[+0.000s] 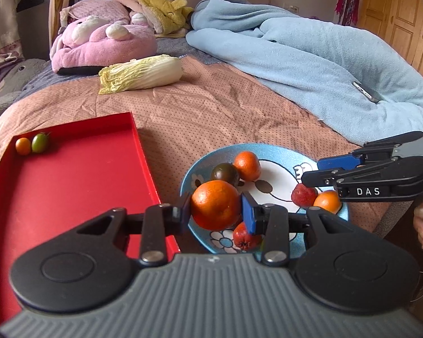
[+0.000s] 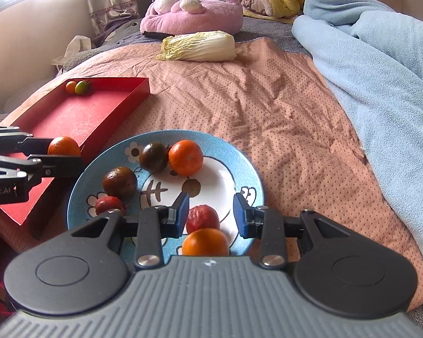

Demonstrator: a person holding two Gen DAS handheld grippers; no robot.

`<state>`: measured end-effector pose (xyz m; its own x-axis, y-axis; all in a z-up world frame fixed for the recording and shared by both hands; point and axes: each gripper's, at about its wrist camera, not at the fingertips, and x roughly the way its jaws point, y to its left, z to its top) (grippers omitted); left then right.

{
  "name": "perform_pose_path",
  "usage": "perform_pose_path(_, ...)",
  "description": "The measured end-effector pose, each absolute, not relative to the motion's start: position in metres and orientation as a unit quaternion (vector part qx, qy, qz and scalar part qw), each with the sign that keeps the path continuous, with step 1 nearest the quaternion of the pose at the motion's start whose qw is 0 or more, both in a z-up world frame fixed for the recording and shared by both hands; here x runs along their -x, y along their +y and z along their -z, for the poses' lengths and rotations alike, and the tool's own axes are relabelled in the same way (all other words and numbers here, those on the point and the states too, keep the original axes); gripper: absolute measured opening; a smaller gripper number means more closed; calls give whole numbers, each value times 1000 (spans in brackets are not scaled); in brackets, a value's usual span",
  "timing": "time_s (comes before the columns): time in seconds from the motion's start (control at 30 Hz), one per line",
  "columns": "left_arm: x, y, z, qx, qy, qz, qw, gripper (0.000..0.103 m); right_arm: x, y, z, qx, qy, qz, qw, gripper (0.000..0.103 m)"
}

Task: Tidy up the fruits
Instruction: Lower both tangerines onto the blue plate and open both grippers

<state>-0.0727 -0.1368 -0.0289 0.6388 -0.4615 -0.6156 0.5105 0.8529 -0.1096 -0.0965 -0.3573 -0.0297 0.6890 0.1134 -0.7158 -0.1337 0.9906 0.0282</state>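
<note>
My left gripper (image 1: 215, 207) is shut on an orange tangerine (image 1: 215, 205), held above the left rim of the blue cartoon plate (image 1: 268, 148); it also shows in the right wrist view (image 2: 64, 146). My right gripper (image 2: 211, 211) is open over the plate's (image 2: 79, 186) near part, its jaws on either side of a red fruit (image 2: 202, 218), with an orange fruit (image 2: 205, 241) just below. The plate also holds a tangerine (image 2: 186, 157), two dark tomatoes (image 2: 154, 157) (image 2: 119, 181) and another red fruit (image 2: 108, 204). The red tray (image 1: 70, 180) holds two small tomatoes (image 1: 32, 144).
Everything lies on a pink dotted bedspread (image 2: 268, 107). A napa cabbage (image 1: 141, 74) lies further back, with plush toys (image 1: 98, 39) behind it. A blue blanket (image 1: 310, 53) with a phone (image 1: 366, 91) on it fills the right side.
</note>
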Motion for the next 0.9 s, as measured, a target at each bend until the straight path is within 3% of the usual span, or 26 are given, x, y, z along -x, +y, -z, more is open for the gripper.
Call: perform_pose_path(0.9, 66, -192, 53, -56, 363, 336, 867, 41, 103, -375, 42, -29, 391, -81, 916, 41)
